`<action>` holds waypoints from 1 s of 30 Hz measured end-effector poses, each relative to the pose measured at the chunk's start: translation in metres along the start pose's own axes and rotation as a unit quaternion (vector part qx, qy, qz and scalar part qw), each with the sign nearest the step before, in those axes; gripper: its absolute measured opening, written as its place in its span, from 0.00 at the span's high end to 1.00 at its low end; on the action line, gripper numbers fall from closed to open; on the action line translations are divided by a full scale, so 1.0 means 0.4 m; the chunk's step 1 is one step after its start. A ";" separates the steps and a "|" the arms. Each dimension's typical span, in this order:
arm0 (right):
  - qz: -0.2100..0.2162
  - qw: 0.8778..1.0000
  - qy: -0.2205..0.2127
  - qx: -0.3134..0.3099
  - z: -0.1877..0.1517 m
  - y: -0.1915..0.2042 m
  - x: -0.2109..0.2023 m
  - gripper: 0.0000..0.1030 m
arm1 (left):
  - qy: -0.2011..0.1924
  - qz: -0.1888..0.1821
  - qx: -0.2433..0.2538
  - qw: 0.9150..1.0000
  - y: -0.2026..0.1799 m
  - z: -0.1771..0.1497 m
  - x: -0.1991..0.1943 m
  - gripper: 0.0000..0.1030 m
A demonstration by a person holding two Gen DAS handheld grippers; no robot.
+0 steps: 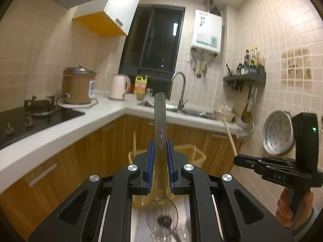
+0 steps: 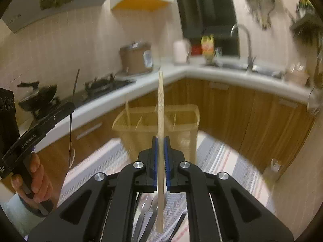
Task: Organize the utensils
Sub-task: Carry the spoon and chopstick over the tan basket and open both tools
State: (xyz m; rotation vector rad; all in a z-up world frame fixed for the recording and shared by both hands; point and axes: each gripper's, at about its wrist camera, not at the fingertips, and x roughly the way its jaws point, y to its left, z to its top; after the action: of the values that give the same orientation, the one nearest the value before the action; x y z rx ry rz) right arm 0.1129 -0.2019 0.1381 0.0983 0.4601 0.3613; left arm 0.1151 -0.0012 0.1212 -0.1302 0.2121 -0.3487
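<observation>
The left gripper [image 1: 160, 157] is clamping its fingers on one clear spoon [image 1: 161, 219], bowl toward the camera. The right gripper [image 2: 160, 153] is pinching one wooden chopstick [image 2: 160, 121]. Both are hovering short of the one yellow basket [image 2: 181, 125], the landmark ahead. Each piece probably should be lowered end-first into its own compartment; two sticks are already standing inside.

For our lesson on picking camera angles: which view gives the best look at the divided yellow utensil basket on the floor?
The right wrist view. There the basket appears nearly whole, dividers visible, crossed only by the chopstick in the right gripper. In the left wrist view the left gripper and its clear spoon hide most of it.
</observation>
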 end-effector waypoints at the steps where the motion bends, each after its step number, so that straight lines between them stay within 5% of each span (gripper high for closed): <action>1: -0.001 1.000 -0.014 0.002 0.016 -0.005 0.003 0.96 | -0.003 -0.003 -0.002 1.000 0.003 0.010 0.008 0.90; 14: -0.031 0.995 -0.092 0.017 0.155 -0.093 0.133 0.96 | -0.062 0.002 0.006 0.998 0.031 0.060 0.214 0.90; 26: -0.001 0.992 -0.127 0.021 0.201 -0.107 0.252 0.96 | -0.039 0.020 0.006 0.999 0.075 0.020 0.345 0.90; 30: -0.022 0.991 -0.130 -0.017 0.178 -0.073 0.288 0.96 | -0.037 0.044 0.011 0.998 0.085 -0.001 0.371 0.90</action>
State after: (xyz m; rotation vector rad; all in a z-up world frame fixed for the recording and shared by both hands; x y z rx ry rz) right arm 0.2503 -0.1883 0.1486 0.1001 0.1979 0.3073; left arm 0.2622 -0.0216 0.0879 -0.1121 0.1398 -0.2571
